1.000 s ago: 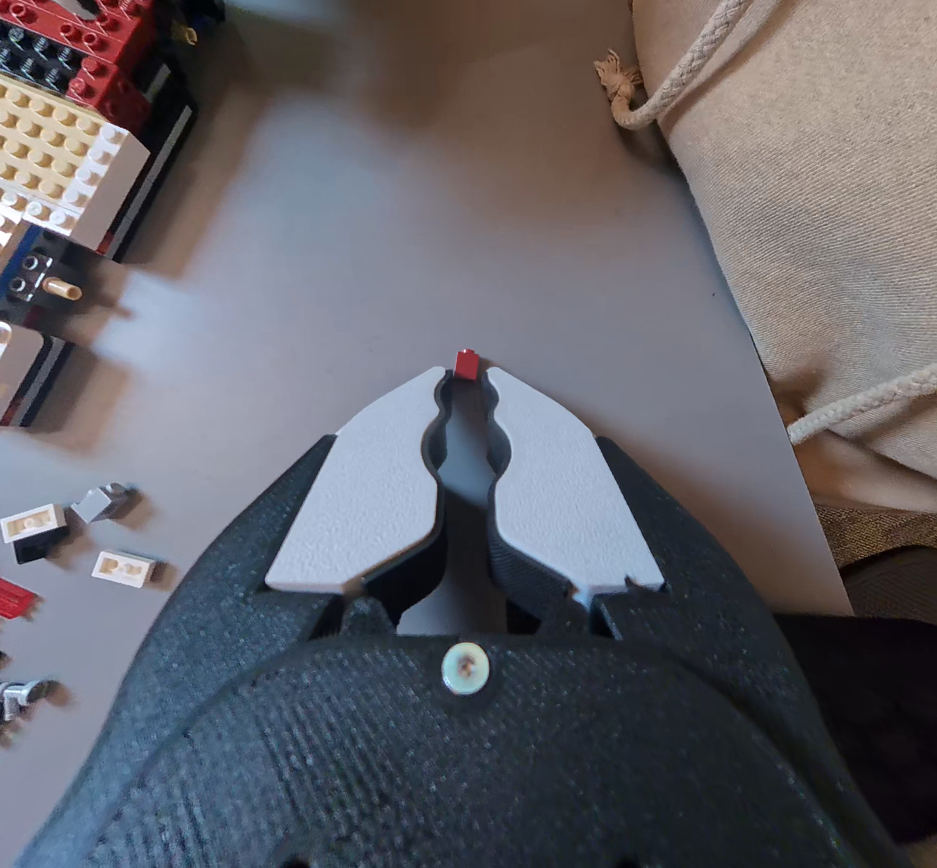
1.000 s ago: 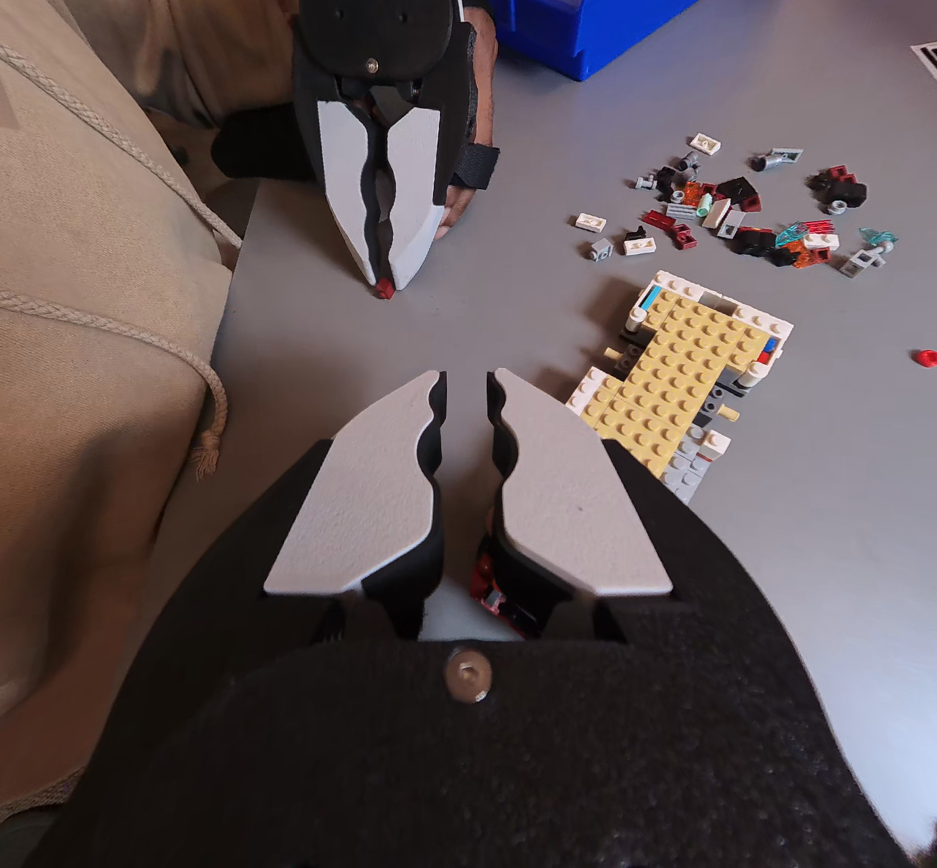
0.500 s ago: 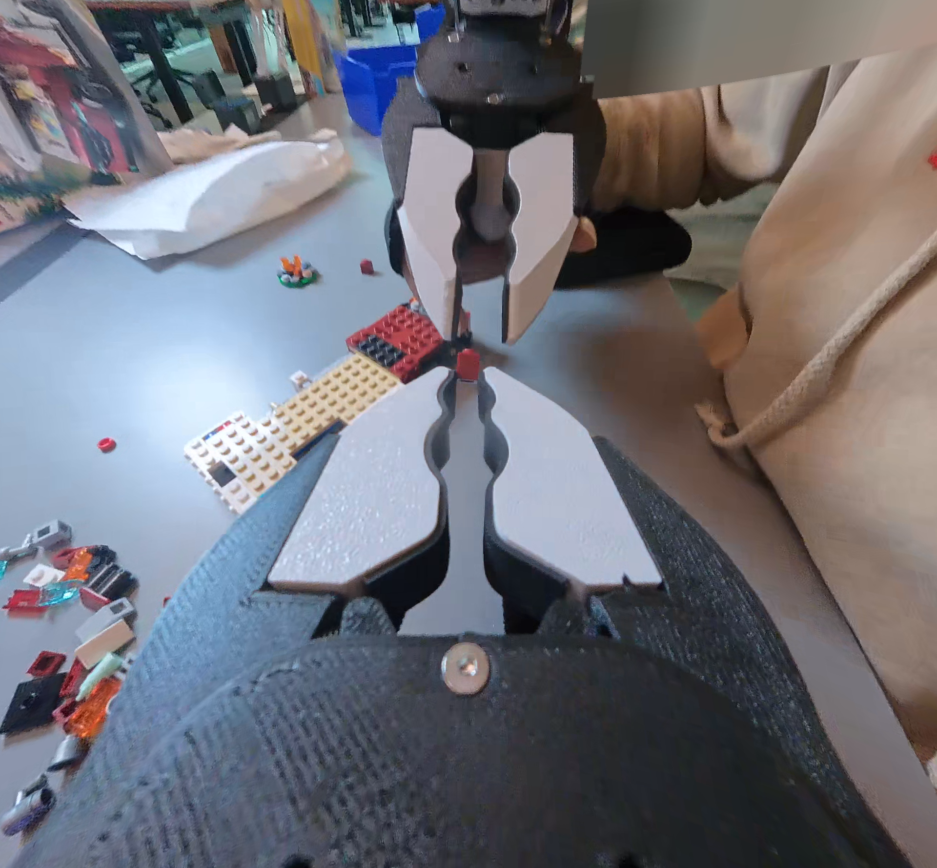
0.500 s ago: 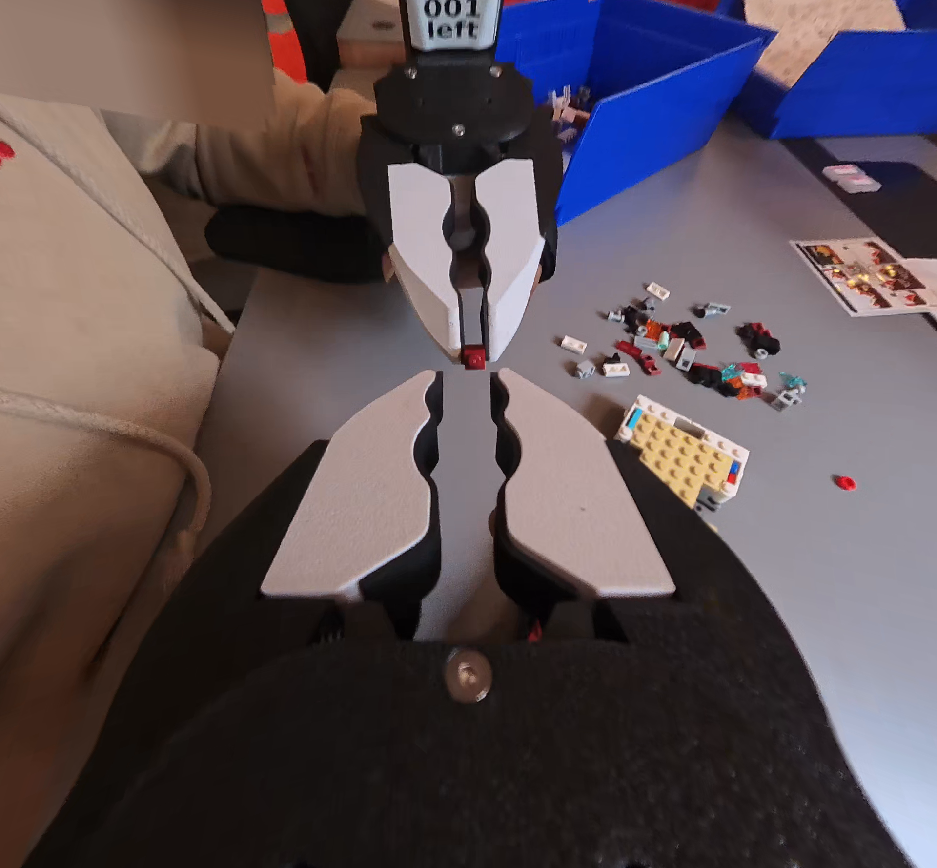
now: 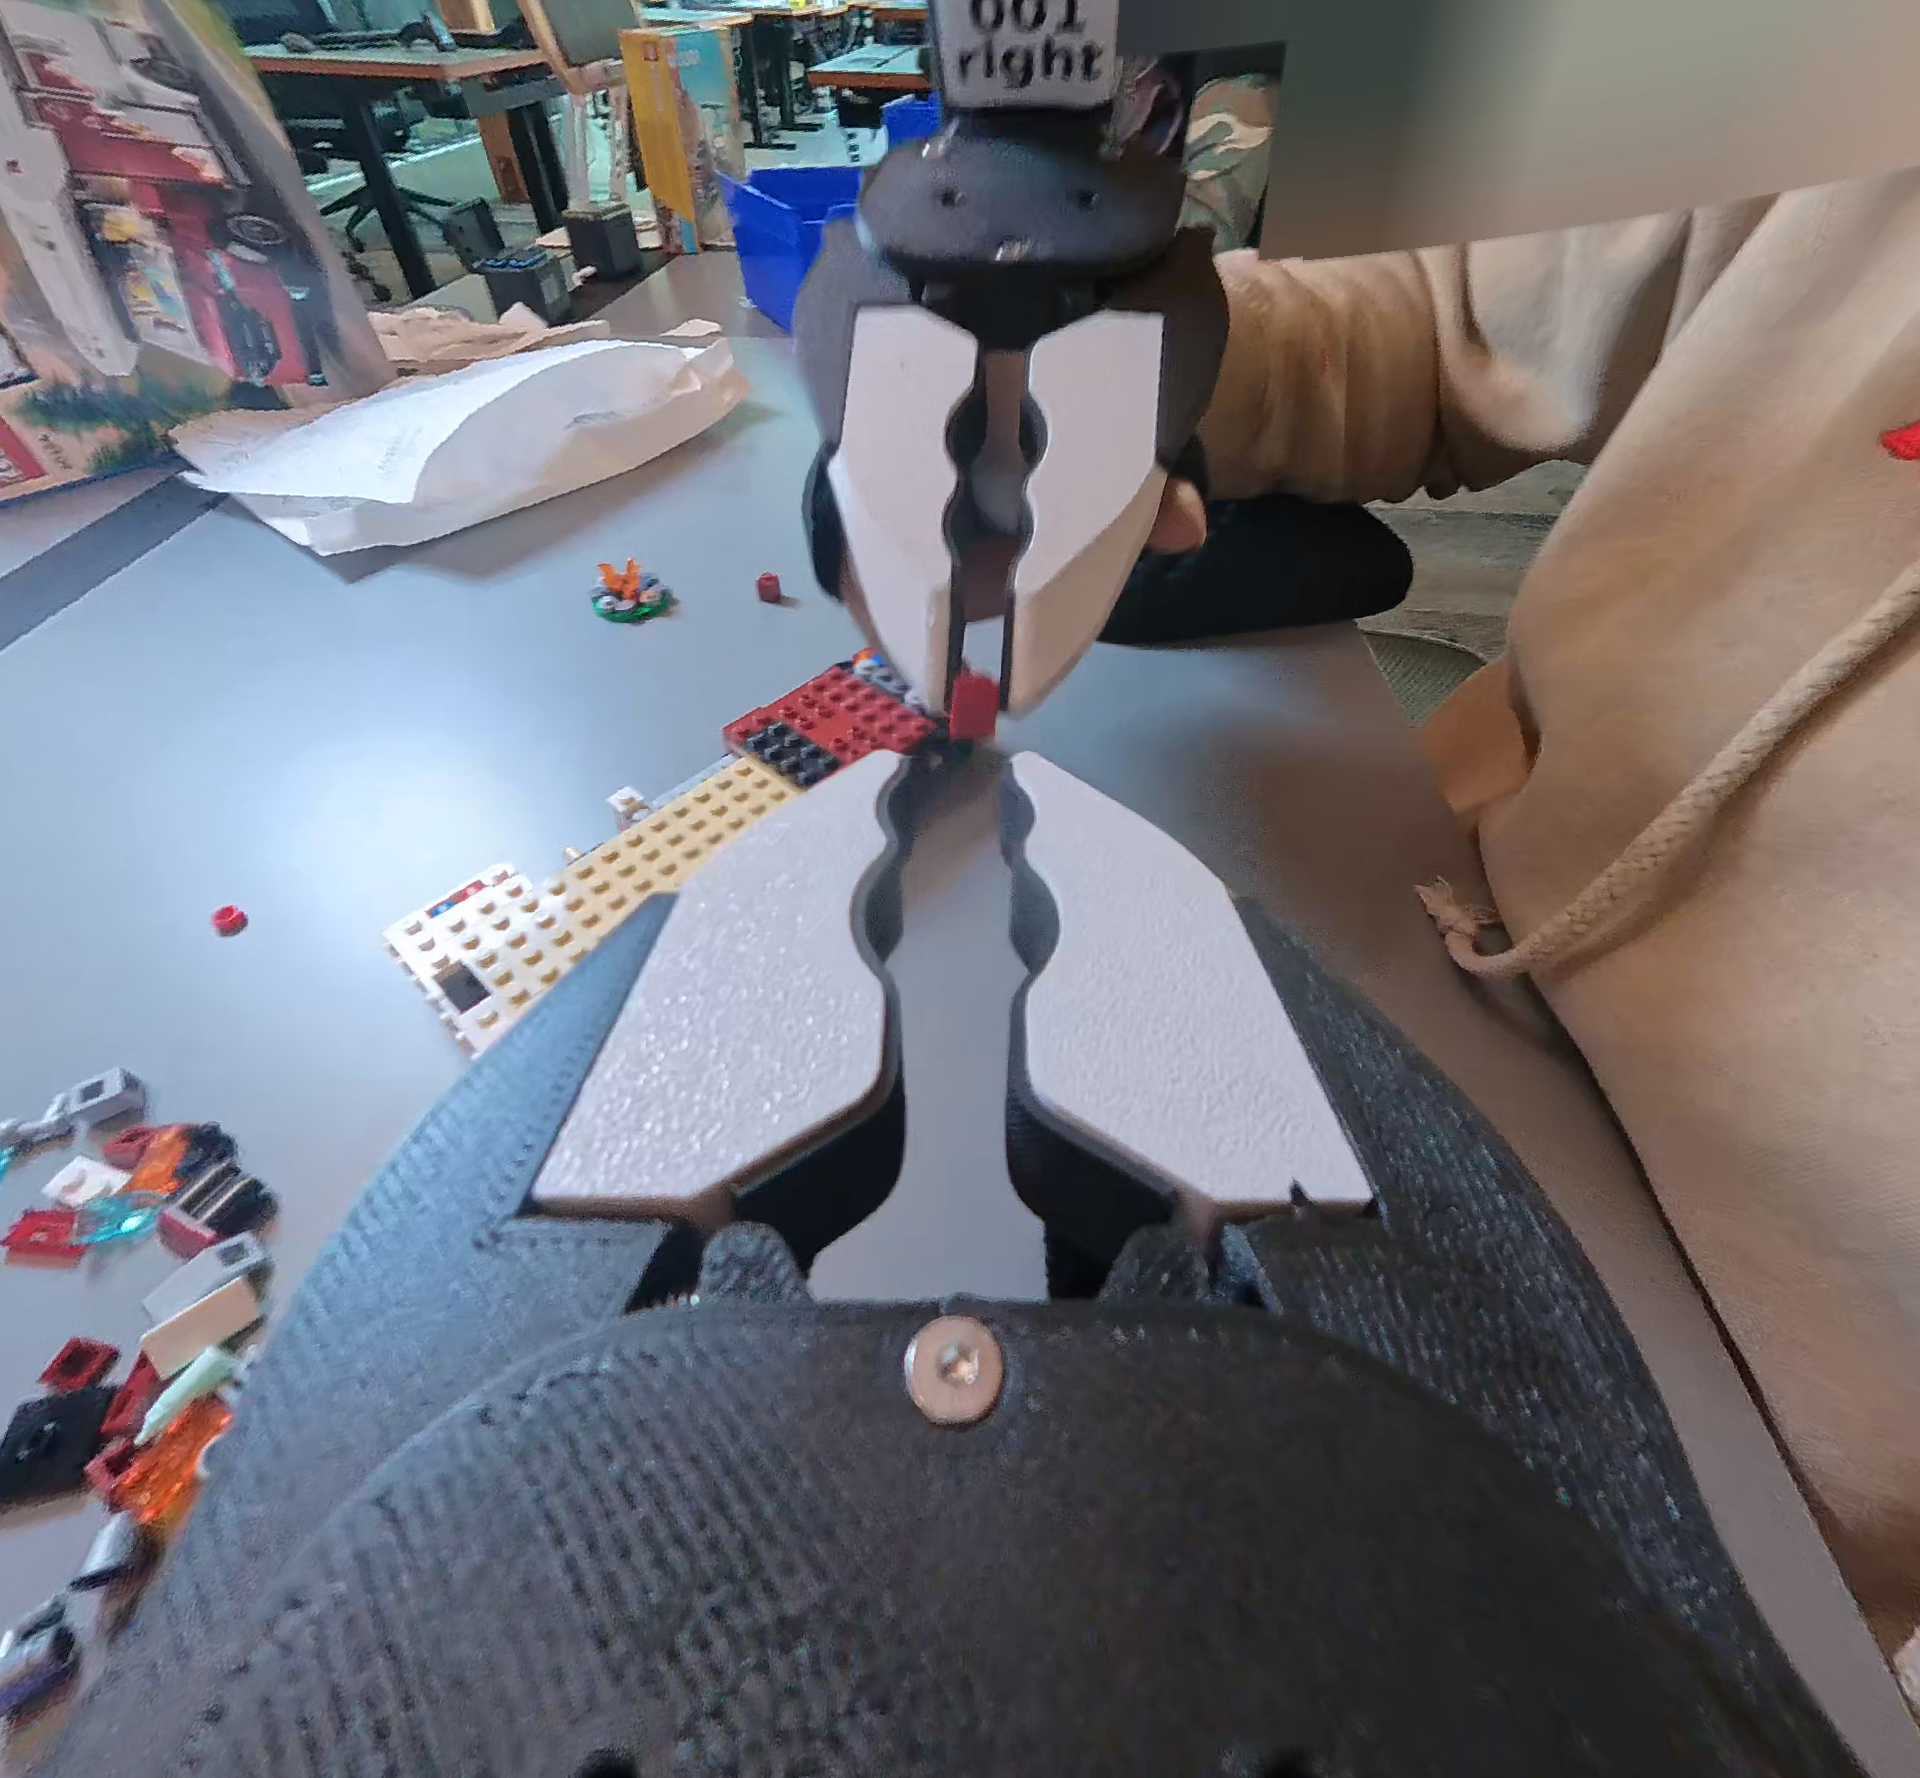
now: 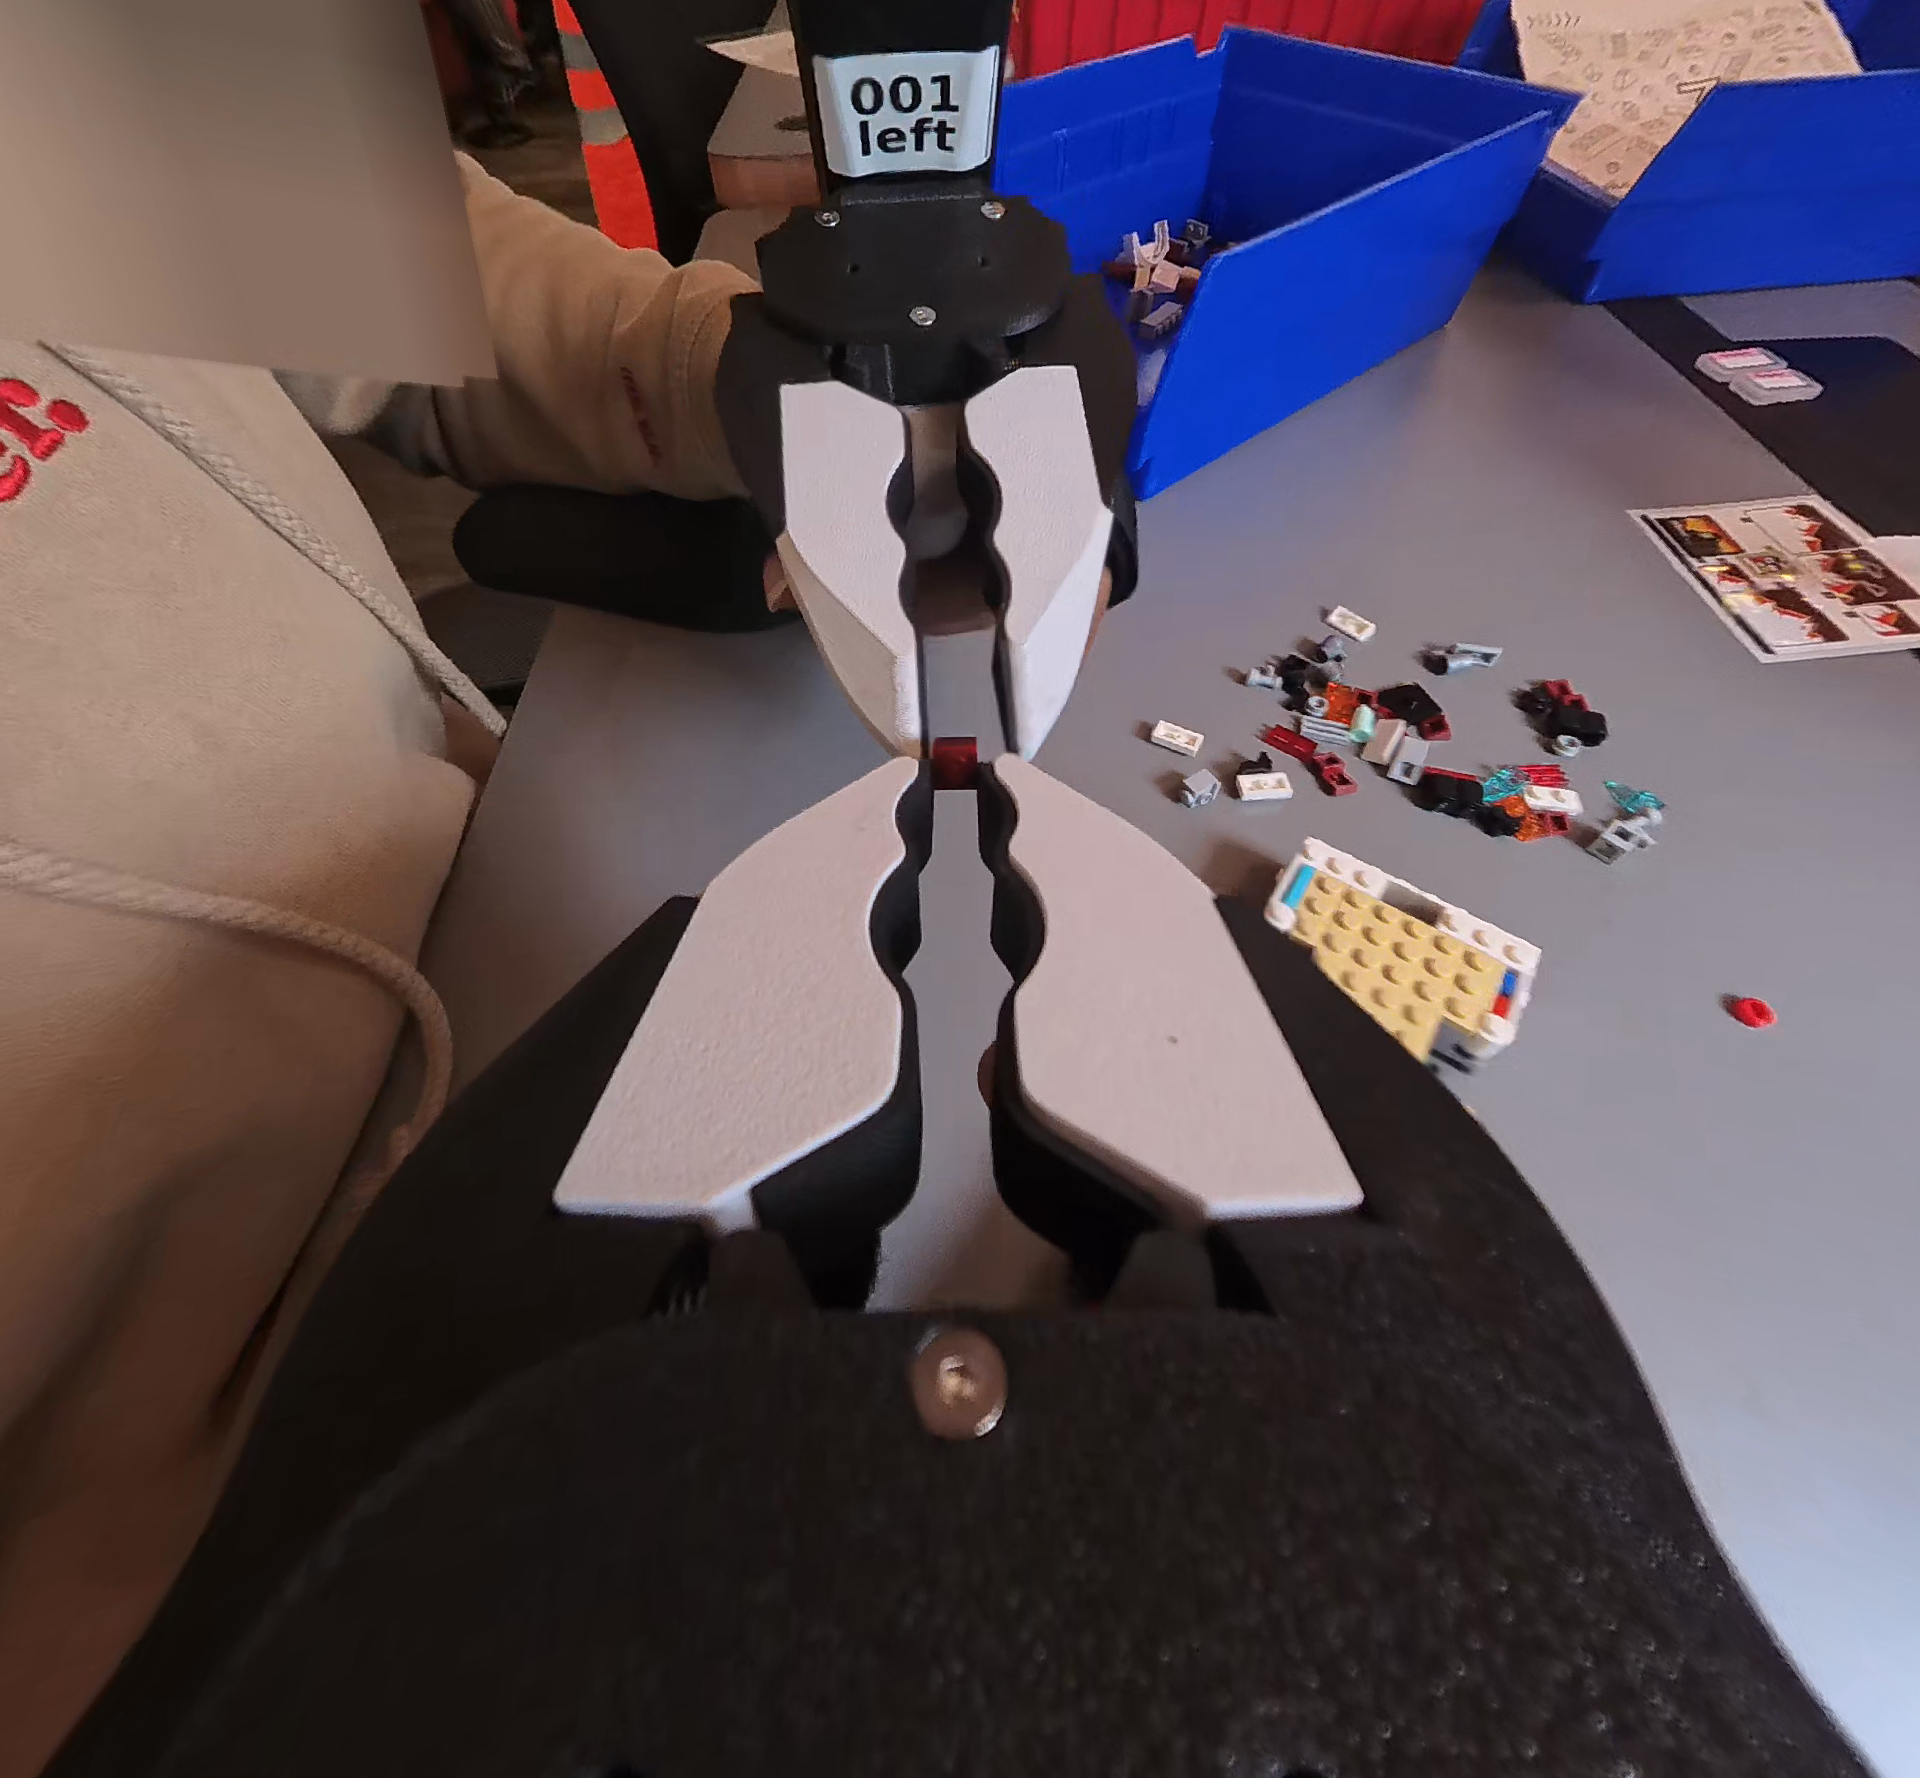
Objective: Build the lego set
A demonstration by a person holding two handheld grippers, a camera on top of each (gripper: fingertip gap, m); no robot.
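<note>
A small dark red brick (image 6: 954, 762) is pinched between the fingertips of my right gripper (image 6: 956, 774), in the air above the grey table (image 6: 1299, 1261). My left gripper (image 6: 966, 736) faces it tip to tip, with its jaws standing wider than the brick and a gap beside it. In the left wrist view, my left gripper (image 5: 956, 770) is open and empty. Just past its tips, the red brick (image 5: 974, 702) sits between the fingertips of the right gripper (image 5: 971, 705).
A tan, white and red brick plate build (image 5: 665, 855) lies on the table, also in the right wrist view (image 6: 1403, 959). Loose small pieces (image 6: 1434, 752) lie beyond it. Blue bins (image 6: 1299, 201), a picture sheet (image 6: 1787, 585) and a white paper bag (image 5: 468, 450) are farther off. A person's beige hoodie (image 5: 1714, 689) is close by. Both grippers' tips are close together, under 4 cm apart.
My left gripper lifted the red brick off the table up to the right gripper. The right gripper shut on the brick and the left gripper opened and let it go.
</note>
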